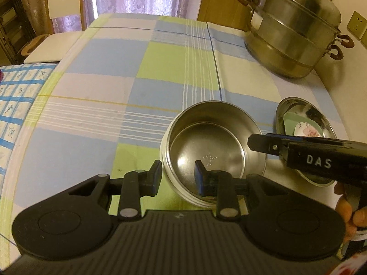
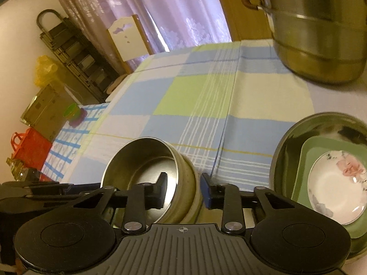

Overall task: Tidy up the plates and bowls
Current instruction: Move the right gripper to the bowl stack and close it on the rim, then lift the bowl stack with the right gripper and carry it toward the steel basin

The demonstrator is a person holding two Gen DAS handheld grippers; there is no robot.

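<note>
A round steel bowl (image 1: 212,142) sits on the checked tablecloth; it also shows in the right wrist view (image 2: 146,160). My left gripper (image 1: 177,178) is open and straddles the bowl's near-left wall, one finger inside, one outside. My right gripper (image 2: 183,190) is open and straddles the bowl's right wall the same way; it shows from the side in the left wrist view (image 1: 254,143). To the right, a steel dish (image 2: 284,155) holds a green square plate (image 2: 305,176) with a white floral saucer (image 2: 337,183) on it.
A large stacked steel steamer pot (image 1: 296,27) stands at the back right of the table. A chair (image 1: 62,0) stands beyond the table's far left. A second blue-check cloth (image 1: 16,96) hangs over the left edge.
</note>
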